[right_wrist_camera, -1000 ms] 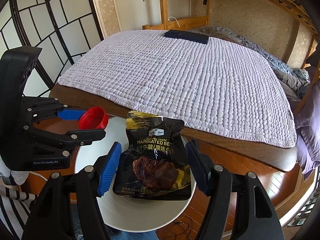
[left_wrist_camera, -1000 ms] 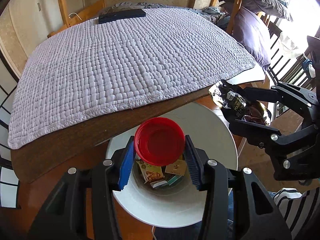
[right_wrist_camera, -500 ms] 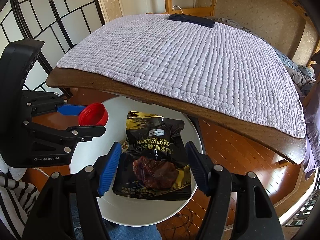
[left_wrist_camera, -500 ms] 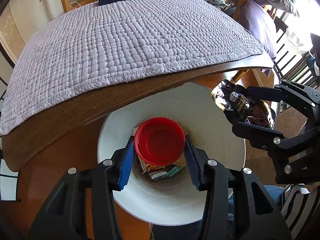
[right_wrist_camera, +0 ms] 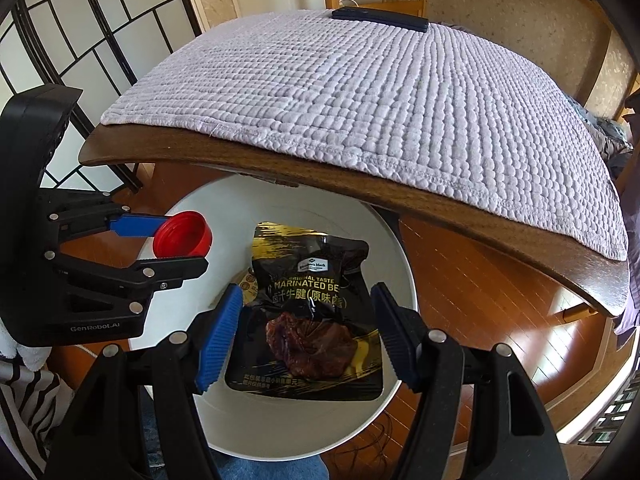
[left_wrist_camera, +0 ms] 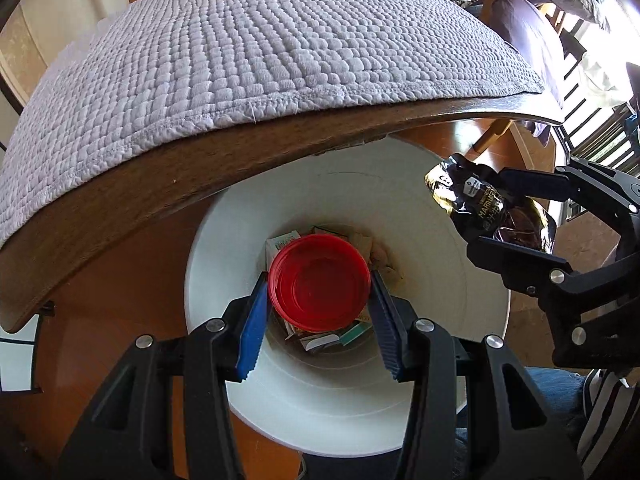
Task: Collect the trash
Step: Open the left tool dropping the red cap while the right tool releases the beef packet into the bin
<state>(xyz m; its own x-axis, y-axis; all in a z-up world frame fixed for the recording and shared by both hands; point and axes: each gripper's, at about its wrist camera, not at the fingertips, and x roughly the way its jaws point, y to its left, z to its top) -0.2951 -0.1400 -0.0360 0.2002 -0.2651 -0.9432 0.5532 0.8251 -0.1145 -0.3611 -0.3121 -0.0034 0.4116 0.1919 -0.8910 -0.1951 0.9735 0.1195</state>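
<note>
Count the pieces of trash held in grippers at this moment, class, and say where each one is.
2. The red lid is clamped in the left gripper, and the black snack pouch in the right gripper, both above the white bin. More trash lies inside the bin.

— What room is this?
— Maybe a bedroom: a wooden table (right_wrist_camera: 472,216) under a lilac quilted cloth (right_wrist_camera: 384,96), a shoji-style screen (right_wrist_camera: 80,40) at the left.
— And the floor?
— Glossy reddish wood floor (right_wrist_camera: 480,280), with sunlight on it.
</note>
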